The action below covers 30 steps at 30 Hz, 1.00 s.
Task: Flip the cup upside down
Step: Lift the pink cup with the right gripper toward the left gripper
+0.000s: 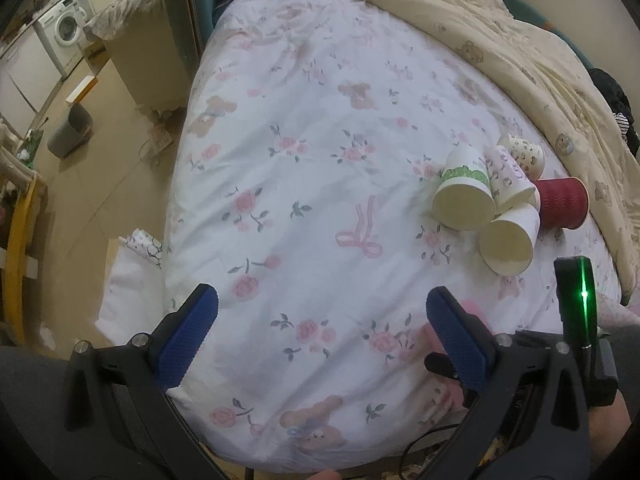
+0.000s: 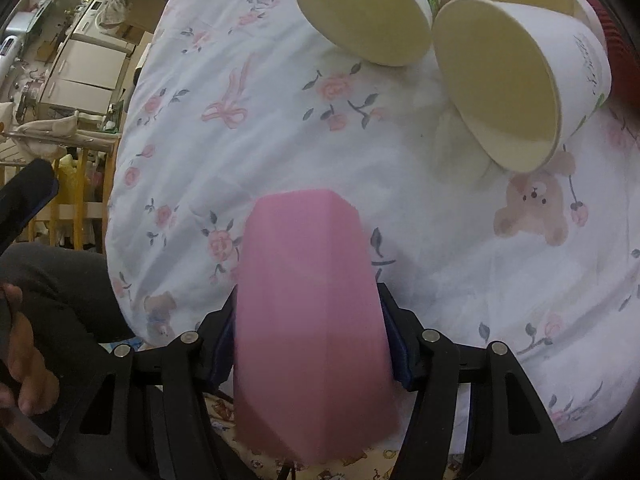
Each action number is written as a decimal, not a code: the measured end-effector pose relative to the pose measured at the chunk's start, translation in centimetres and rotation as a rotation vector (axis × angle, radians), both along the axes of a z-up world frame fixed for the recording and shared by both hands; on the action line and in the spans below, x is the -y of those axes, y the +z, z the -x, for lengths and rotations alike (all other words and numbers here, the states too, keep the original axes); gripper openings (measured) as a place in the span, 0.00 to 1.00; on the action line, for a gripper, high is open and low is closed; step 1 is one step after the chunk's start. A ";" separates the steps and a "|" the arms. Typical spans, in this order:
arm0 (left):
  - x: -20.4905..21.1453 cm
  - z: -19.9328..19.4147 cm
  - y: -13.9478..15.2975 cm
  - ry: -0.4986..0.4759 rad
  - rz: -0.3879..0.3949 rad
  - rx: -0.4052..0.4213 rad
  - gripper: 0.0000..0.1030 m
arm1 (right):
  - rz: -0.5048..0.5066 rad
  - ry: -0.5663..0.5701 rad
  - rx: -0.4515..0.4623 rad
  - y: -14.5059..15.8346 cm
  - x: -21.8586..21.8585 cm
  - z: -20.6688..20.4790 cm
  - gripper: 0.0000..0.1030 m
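Observation:
My right gripper is shut on a pink faceted cup, held low over the floral bed sheet with its narrower closed end pointing away from me. The gripper's body with a green light shows at the right of the left wrist view; the pink cup is hidden there. My left gripper is open and empty above the near part of the bed.
Several paper cups lie on their sides in a cluster: a green-banded one, a plain white one, patterned ones and a red one. A beige quilt is bunched at the right. The bed edge and floor are to the left.

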<state>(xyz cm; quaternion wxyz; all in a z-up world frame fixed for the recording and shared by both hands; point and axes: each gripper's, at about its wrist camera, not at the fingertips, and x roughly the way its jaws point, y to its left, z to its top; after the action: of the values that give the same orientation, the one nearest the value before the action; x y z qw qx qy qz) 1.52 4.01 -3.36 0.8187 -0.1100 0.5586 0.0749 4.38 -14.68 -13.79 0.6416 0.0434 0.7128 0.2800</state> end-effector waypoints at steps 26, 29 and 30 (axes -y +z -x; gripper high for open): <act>0.4 -0.3 -0.1 0.010 0.057 0.006 1.00 | -0.052 -0.129 0.190 6.4 6.5 -0.5 0.93; 0.9 -0.3 -0.3 -0.005 0.058 0.000 1.00 | -0.120 -0.202 0.221 7.1 7.7 -0.7 0.93; 1.0 -0.3 -0.4 -0.008 0.056 -0.003 1.00 | -0.122 -0.213 0.242 7.3 8.0 -0.7 0.93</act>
<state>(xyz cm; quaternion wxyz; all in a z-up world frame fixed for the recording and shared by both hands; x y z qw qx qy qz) 1.78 3.00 -3.71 0.8146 -0.1305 0.5624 0.0561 5.09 -22.70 -6.45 0.7449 0.1235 0.6035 0.2562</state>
